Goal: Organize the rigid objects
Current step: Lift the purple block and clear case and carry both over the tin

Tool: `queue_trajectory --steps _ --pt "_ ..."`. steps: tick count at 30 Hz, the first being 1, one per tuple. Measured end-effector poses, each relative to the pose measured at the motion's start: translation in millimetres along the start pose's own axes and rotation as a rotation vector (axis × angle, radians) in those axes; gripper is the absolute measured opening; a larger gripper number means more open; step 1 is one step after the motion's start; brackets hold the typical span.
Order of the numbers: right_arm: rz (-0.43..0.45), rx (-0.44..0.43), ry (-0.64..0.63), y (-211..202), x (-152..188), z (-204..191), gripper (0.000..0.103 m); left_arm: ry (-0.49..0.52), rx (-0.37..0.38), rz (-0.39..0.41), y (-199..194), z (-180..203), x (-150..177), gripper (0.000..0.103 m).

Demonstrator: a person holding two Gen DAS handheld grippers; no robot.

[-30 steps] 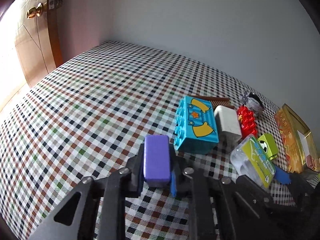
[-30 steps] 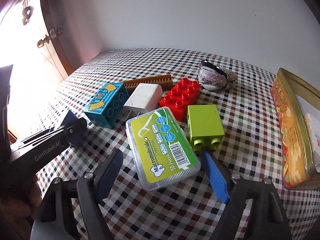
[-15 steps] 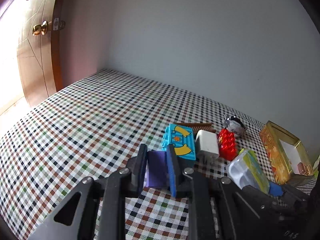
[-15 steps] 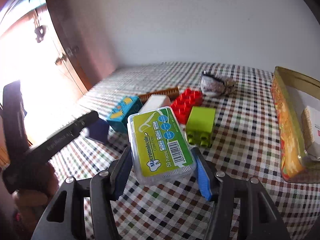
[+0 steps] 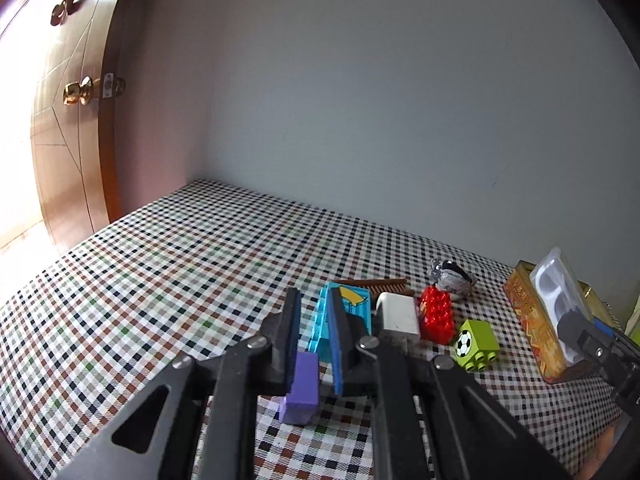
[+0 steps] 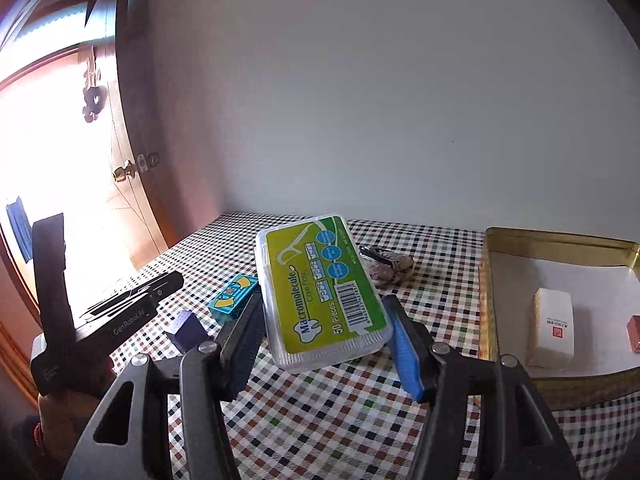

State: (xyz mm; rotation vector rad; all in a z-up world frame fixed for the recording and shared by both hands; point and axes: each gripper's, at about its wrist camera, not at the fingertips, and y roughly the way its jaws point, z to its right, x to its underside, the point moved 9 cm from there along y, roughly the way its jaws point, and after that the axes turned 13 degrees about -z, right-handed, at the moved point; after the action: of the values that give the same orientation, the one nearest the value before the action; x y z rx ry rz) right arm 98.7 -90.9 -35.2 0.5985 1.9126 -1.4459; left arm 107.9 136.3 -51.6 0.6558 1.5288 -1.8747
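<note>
Green-labelled floss box (image 6: 324, 292) gripped in the right gripper's (image 6: 326, 344) jaws, purple block (image 5: 302, 388) in the left's (image 5: 314, 344).

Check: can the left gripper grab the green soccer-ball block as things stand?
Probably not yet: the left gripper is shut on the purple block, jaws full. The green block itself sits uncovered beside the red brick.

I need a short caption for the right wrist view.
Right gripper holds a floss pick box above the checkered table, beside a gold tin.

Black linkage arms with silver screws, blue-padded fingers (image 6: 406, 354), possibly "GenRobot.AI" lettering
</note>
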Motion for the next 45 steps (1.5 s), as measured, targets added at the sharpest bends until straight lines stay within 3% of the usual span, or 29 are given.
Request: queue_trajectory --steps 5,9,12,14,16,18,22,25,27,29,31,37,45 --pt "-0.021 -0.012 0.017 3.9 2.6 -0.1 0.061 -0.113 -0.001 0.015 -6.9 -32.4 -4.6 0.013" --pt "-0.034 -0.022 0.02 6.0 3.4 -2.0 0.061 -0.114 -0.032 -0.045 0.8 -46.0 2.9 0.015" --pt "-0.033 -0.023 0.016 5.4 3.8 -2.9 0.061 -0.06 0.022 -0.096 4.9 -27.9 11.2 0.029" --pt "-0.03 -0.02 0.014 4.6 3.6 -3.5 0.061 -0.003 0.074 -0.108 3.1 -9.2 14.6 0.05" --pt "-0.028 -0.016 0.013 4.6 3.8 -2.9 0.061 0.063 0.064 -0.123 5.1 5.0 19.2 0.058" --pt "-0.031 -0.013 0.015 5.4 4.0 -1.7 0.061 0.101 0.027 -0.148 10.7 10.7 23.0 0.057" --pt "-0.04 -0.018 0.026 7.5 5.1 0.2 0.061 0.047 -0.001 -0.205 20.8 -0.6 26.8 0.052" --pt "-0.045 -0.016 0.027 8.6 5.6 0.0 0.061 0.026 -0.004 -0.279 33.6 -5.4 35.1 0.033" --pt "-0.046 -0.008 0.023 9.1 6.0 -0.7 0.061 0.016 -0.017 -0.304 38.7 -8.3 38.3 0.03" --pt "-0.049 -0.008 0.025 9.6 5.9 -0.8 0.061 0.008 -0.017 -0.332 46.0 -8.5 42.3 0.018" --pt "-0.054 -0.006 0.03 10.4 6.1 0.5 0.061 0.008 -0.021 -0.361 51.6 -8.1 45.9 0.018" --pt "-0.036 -0.016 0.046 5.2 3.1 4.4 0.061 -0.008 -0.044 -0.326 55.0 -4.9 41.4 0.018" --pt "0.045 -0.012 0.043 -17.0 -5.6 13.1 0.061 -0.041 -0.066 -0.146 21.7 -0.9 24.4 0.018"
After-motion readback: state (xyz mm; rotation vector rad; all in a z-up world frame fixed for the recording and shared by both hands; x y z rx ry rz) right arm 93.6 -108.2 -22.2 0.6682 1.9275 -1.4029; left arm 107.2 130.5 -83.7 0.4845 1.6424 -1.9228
